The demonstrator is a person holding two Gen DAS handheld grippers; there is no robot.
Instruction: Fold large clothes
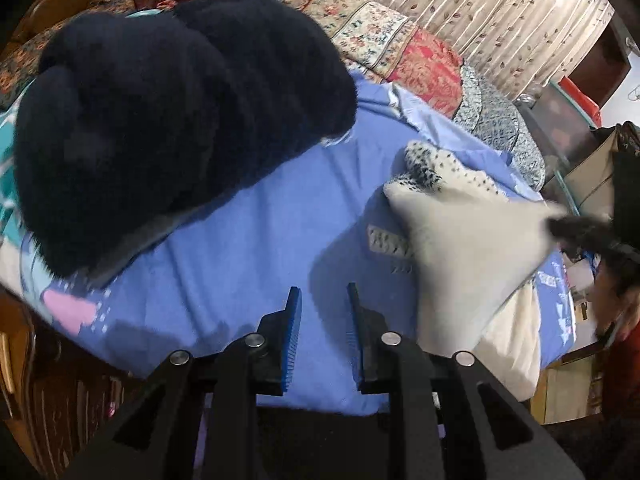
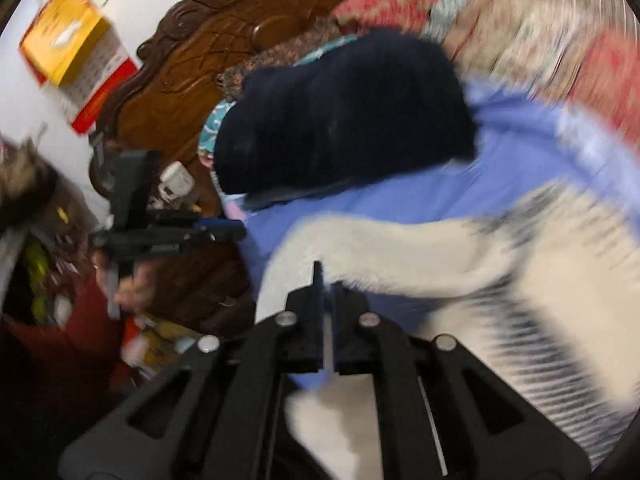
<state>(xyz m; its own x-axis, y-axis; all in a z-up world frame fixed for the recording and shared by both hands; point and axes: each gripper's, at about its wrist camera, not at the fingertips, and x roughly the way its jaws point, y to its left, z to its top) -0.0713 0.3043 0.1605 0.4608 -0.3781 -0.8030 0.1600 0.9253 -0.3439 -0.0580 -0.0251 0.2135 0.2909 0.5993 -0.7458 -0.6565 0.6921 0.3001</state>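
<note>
A white garment with black speckled pattern (image 1: pixel 460 232) lies on the blue bedsheet (image 1: pixel 260 220) at the right, one corner pulled up and out to the right. My right gripper (image 1: pixel 576 232) holds that corner; in the right wrist view it (image 2: pixel 329 280) is shut on a fold of the white garment (image 2: pixel 440 256), blurred by motion. My left gripper (image 1: pixel 323 300) is open and empty above the sheet, left of the garment; it also shows in the right wrist view (image 2: pixel 224 230). A bulky dark navy garment (image 1: pixel 168 120) lies piled at the far left of the bed.
A red and floral patchwork quilt (image 1: pixel 380 28) lies along the far side by the curtain (image 1: pixel 500 12). A carved wooden headboard (image 2: pixel 192 52) stands behind the navy pile. Boxes and clutter (image 1: pixel 576 120) stand at the right of the bed.
</note>
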